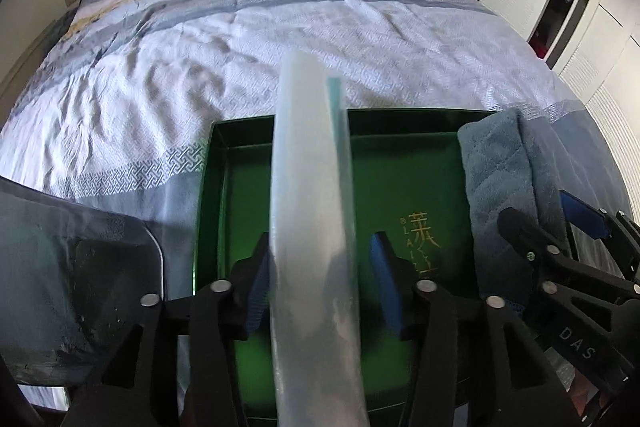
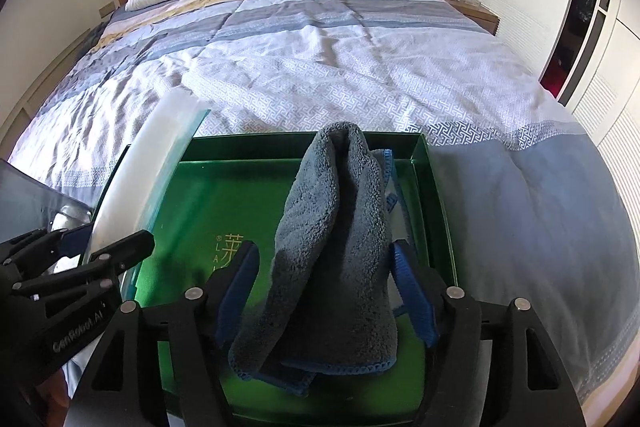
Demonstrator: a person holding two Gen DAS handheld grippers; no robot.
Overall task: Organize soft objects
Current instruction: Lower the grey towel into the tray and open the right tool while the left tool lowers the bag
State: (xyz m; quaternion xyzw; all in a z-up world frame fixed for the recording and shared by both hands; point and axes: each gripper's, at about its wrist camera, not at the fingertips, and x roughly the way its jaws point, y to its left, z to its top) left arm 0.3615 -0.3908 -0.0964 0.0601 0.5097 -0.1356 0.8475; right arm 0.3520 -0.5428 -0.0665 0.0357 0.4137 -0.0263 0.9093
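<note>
The grey towel [image 2: 332,251] stands bunched in the green tray [image 2: 436,187] on the bed [image 2: 360,75], between the right gripper's [image 2: 326,291] fingers, which are apart and clear of it. It may topple over the tray's wall. The pale translucent sheet [image 1: 312,227] sits between the left gripper's [image 1: 320,291] parted fingers; ungripped, it could slide or tip out.

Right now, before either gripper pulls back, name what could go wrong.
The grey towel stands bunched between the open right gripper; withdrawing may snag it and drag it from the green box. The translucent sheet leans past the box's far wall, touching the left gripper; it may tip out.
</note>
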